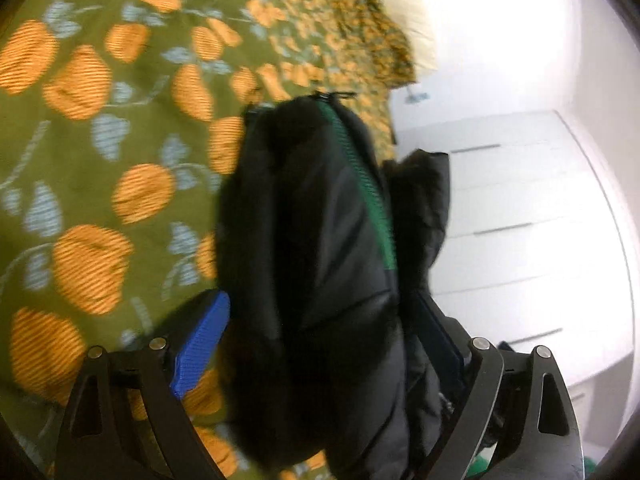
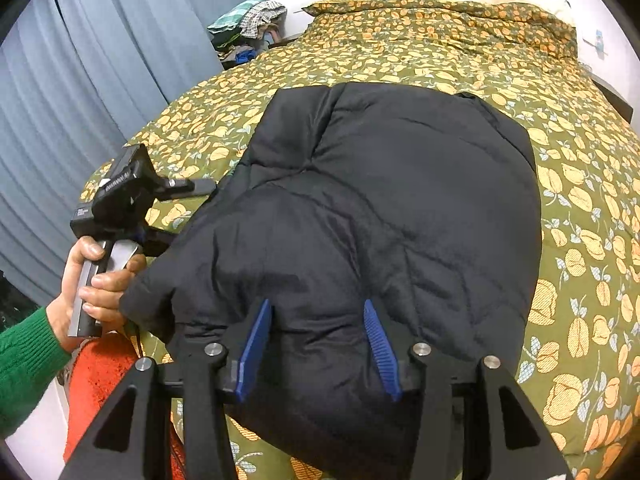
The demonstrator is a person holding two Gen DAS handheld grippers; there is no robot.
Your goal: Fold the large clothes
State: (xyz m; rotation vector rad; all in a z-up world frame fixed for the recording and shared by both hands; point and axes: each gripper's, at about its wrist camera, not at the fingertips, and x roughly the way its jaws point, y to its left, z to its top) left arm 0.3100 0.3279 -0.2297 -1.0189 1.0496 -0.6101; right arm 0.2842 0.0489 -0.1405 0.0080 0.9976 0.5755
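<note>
A black puffer jacket point(image 2: 400, 200) lies spread on the bed, folded over itself. In the blurred left wrist view a thick fold of the jacket point(image 1: 320, 240), with a green zip strip point(image 1: 372, 200), fills the gap between the wide-set fingers of my left gripper point(image 1: 320, 298). The ribbed blue left pad point(image 1: 200, 344) stands bare beside the fold. My right gripper point(image 2: 316, 306) hovers over the jacket's near edge, its blue pads point(image 2: 256, 344) apart, gripping nothing. A hand point(image 2: 100, 280) in a green sleeve holds the left gripper at the jacket's left edge.
The bed wears a green cover with orange flowers point(image 2: 560, 200). White drawers point(image 1: 520, 220) stand beside the bed. Blue curtains point(image 2: 80, 100) hang at left, with a pile of clothes point(image 2: 248, 20) behind the bed. An orange-red cloth point(image 2: 100, 380) sits at the near left.
</note>
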